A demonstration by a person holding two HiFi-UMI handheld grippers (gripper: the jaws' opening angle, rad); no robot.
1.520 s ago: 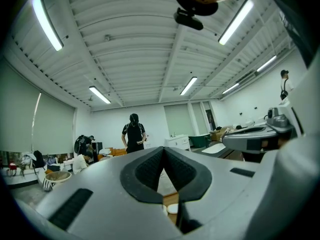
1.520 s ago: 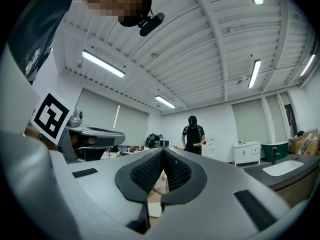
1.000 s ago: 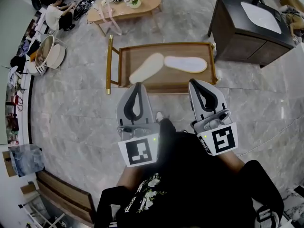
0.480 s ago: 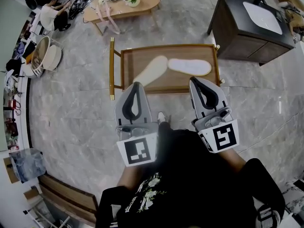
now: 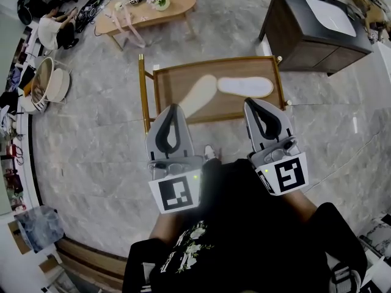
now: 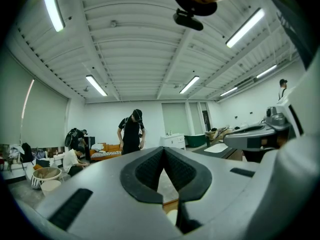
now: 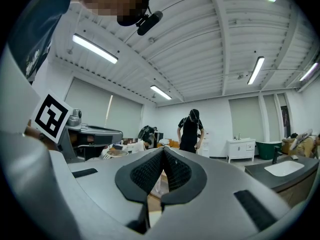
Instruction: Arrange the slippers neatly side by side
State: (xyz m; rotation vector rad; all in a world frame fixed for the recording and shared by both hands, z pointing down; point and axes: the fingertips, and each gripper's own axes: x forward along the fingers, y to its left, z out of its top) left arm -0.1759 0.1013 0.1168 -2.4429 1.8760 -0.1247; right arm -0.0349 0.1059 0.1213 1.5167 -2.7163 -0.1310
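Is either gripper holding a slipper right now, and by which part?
Nothing is held. The left gripper and right gripper are both shut and empty; the beige flat slipper and white flat slipper lie on the wooden tray table ahead.

In the head view, the near end of the tan slipper [image 5: 200,93] runs in behind the left gripper [image 5: 175,108], so we cannot see where it stops. The right gripper [image 5: 250,102] covers a stretch of the worktop [image 5: 168,84] front rail. Things on the oval table [image 5: 177,5] are too small for us to name. In the left gripper view, the gripper's own body hides nearly everything below. Only a pale sliver [image 6: 171,217] shows under the jaws, and we cannot tell what it is. The right gripper view leaves us a similar narrow strip [image 7: 154,204].
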